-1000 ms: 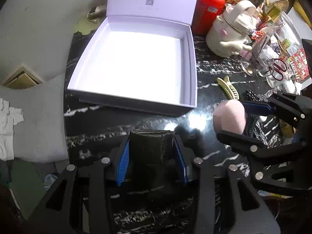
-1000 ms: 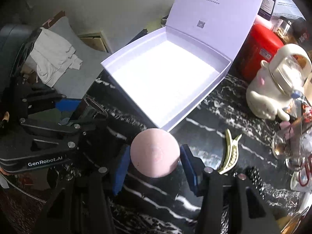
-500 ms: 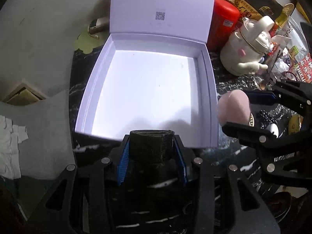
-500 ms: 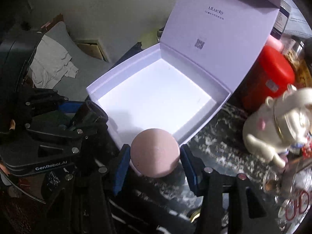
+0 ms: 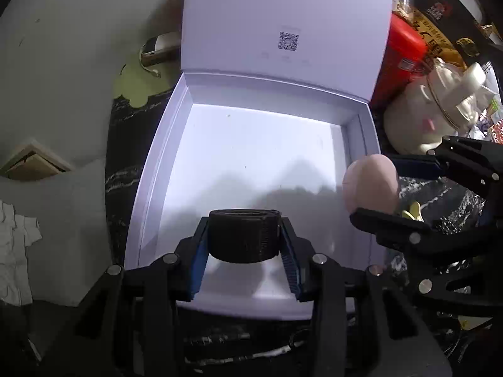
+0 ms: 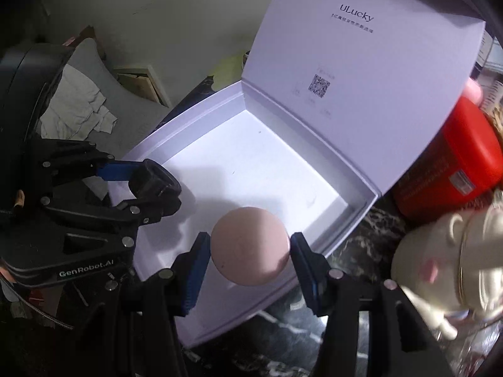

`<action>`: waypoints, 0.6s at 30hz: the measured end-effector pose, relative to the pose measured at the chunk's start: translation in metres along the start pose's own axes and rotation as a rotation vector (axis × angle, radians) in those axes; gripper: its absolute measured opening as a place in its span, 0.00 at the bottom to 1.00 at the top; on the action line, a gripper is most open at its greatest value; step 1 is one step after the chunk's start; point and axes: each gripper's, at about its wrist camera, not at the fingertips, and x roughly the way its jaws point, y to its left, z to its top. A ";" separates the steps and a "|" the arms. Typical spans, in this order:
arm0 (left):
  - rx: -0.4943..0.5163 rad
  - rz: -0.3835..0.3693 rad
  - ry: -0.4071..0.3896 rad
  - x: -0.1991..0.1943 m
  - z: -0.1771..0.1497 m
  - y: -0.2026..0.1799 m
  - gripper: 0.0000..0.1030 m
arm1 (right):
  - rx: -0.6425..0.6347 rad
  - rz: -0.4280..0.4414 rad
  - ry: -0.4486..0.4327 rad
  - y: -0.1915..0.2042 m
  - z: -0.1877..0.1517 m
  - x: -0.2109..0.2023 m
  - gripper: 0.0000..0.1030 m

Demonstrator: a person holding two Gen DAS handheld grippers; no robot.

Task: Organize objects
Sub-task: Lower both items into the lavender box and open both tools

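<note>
Gripping a black band [image 5: 243,235], the left gripper [image 5: 244,253] hangs over the near part of the white box [image 5: 151,169], its blue pads pressed to the band's two sides. The band is a flattened dark loop, held above the box floor; whether it touches the floor cannot be told. The right gripper [image 6: 248,257] is clenched on a pink puff [image 6: 250,245], a rounded, egg-like thing squeezed between its blue pads. From the right wrist view the puff sits over the box's near right area, just inside the rim; from the left wrist view it shows at the box's right wall [image 5: 371,185]. Both held things cast soft shadows on the box floor.

The box stands open on a black marble table [image 5: 122,169], its lid [image 6: 361,72] tilted up at the back, with a small square code and the word "ULucky" printed inside. Just right of the box stands a red can [image 6: 465,163], partly behind the lid. Nearer, a cream teapot [image 6: 440,267] sits beside the box's right corner, blurred. Left of the table lies grey cloth with a crumpled white rag [image 6: 78,113] on it.
</note>
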 end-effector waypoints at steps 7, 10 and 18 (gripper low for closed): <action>0.000 0.012 0.005 0.023 0.021 0.003 0.39 | 0.012 -0.004 -0.007 -0.013 0.014 0.019 0.52; -0.003 0.018 0.008 0.031 0.027 0.005 0.39 | 0.018 -0.004 -0.009 -0.018 0.019 0.027 0.52; -0.031 0.069 0.016 0.050 0.041 0.012 0.39 | 0.015 0.001 -0.013 -0.026 0.029 0.046 0.52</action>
